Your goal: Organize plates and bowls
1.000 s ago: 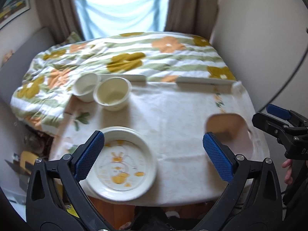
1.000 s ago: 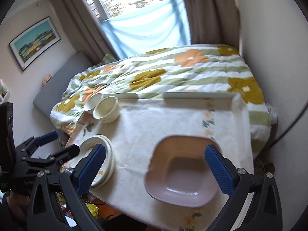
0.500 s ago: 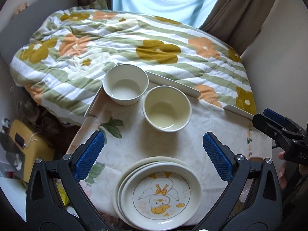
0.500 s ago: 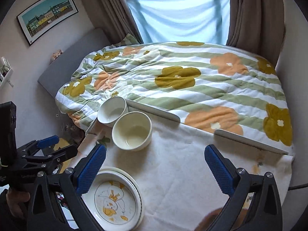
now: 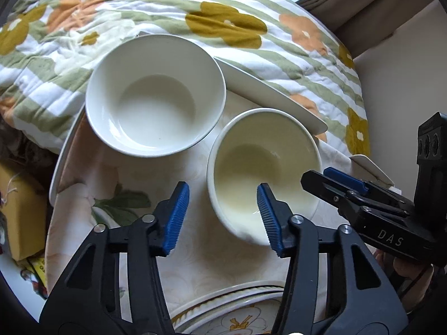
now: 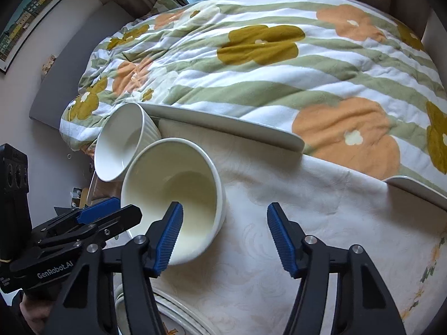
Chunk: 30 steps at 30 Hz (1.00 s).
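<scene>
Both closing grippers, left gripper (image 5: 222, 217) and right gripper (image 6: 223, 237), hold nothing yet and should pinch opposite walls of the cream bowl (image 5: 262, 173) squarely at centre frame.

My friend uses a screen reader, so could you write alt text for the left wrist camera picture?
The left gripper, its jaws closing, straddles the near rim of a cream bowl on a cloth-covered table, not yet gripping it. A white bowl stands behind, the right gripper reaches in beside the cream bowl, and a flowered quilt lies beyond.
</scene>
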Each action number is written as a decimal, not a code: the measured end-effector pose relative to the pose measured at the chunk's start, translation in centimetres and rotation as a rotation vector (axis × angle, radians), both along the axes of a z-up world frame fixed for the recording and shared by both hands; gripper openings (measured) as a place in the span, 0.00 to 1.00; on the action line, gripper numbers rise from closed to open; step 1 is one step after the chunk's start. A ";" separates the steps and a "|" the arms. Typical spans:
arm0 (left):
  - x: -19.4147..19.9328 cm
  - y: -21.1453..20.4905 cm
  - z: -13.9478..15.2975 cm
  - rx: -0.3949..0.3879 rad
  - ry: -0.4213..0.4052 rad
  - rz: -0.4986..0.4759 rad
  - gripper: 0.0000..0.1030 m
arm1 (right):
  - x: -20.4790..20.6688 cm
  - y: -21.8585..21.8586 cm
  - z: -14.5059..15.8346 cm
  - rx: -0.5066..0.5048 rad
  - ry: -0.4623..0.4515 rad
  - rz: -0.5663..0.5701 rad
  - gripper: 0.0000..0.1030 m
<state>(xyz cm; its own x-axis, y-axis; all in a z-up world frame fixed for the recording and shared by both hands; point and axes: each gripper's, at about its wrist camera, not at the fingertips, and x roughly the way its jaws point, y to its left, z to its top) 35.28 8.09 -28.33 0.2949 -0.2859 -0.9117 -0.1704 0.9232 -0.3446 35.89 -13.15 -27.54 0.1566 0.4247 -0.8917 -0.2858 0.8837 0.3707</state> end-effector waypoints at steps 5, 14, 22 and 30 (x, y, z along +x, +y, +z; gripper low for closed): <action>0.6 -0.1 -1.3 -0.009 0.017 -0.017 0.17 | 0.0 0.8 -1.1 0.003 0.036 -0.004 0.31; 0.8 0.4 -1.4 -0.006 0.015 -0.022 0.12 | -0.1 1.5 -1.3 -0.029 0.033 0.000 0.14; 0.4 0.5 -0.9 0.016 -0.007 -0.020 0.12 | -0.5 1.7 -0.8 -0.019 0.016 0.003 0.14; -1.2 -0.7 2.0 0.034 -0.058 -0.021 0.12 | -2.2 0.3 1.4 -0.003 -0.027 -0.011 0.14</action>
